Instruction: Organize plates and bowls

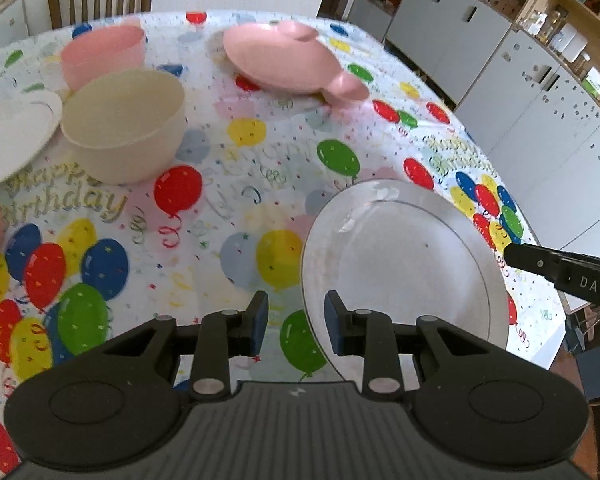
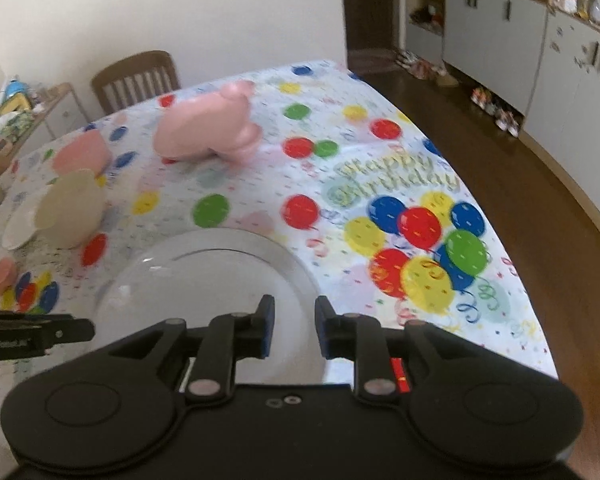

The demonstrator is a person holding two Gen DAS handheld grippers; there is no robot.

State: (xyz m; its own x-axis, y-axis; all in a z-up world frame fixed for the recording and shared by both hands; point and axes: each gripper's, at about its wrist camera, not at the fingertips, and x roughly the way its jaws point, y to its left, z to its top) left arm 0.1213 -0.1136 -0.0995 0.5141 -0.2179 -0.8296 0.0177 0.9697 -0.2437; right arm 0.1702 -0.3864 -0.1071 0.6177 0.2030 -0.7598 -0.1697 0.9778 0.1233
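Bowls are being left well apart at the far left, a cream bowl [image 1: 124,124] beside a pink bowl [image 1: 102,54]; the left gripper [image 1: 296,324] is being held part open over the tablecloth [image 1: 228,184], nothing between its jaws, the clear plate [image 1: 404,264] lying just to its right. The right gripper [image 2: 294,326] is being held part open and empty directly over the plate's near rim, so it is judged nearer.

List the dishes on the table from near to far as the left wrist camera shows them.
Clear glass plate nearest, by the table's front edge → cream bowl → pink dish with ear-shaped handles. The pink bowl sits about as far back as that dish, so its place against it is unclear.
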